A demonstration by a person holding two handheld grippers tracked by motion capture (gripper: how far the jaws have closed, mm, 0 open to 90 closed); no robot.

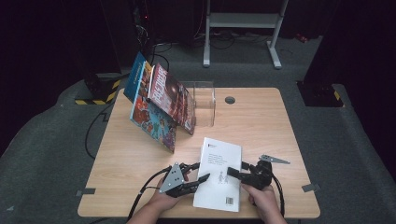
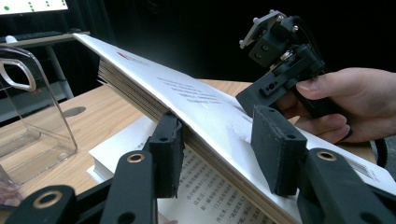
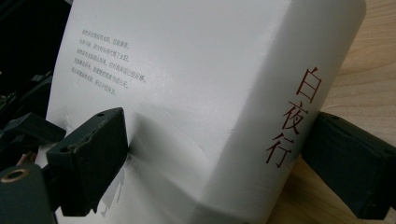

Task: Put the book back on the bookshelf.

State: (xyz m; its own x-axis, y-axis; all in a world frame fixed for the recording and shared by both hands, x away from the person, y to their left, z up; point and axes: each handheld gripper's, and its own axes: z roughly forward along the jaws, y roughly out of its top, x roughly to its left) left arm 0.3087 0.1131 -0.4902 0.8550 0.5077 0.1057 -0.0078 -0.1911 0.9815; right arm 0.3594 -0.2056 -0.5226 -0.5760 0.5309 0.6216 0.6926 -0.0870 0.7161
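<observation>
Left gripper (image 1: pixel 195 179): I'm clamping the white book's (image 1: pixel 219 173) lifted cover and pages.
Right gripper (image 1: pixel 235 173): I'm gripping its spine side (cover dented).

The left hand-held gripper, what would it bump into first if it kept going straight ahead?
Probably the white book itself: the left hand-held gripper already has the lifted cover and pages between its jaws. Beyond the book, the right hand-held gripper sits in line, though depth is hard to judge.

Dark room, grey carpet floor (image 1: pixel 355 140), white desk frame (image 1: pixel 243 21) behind
</observation>
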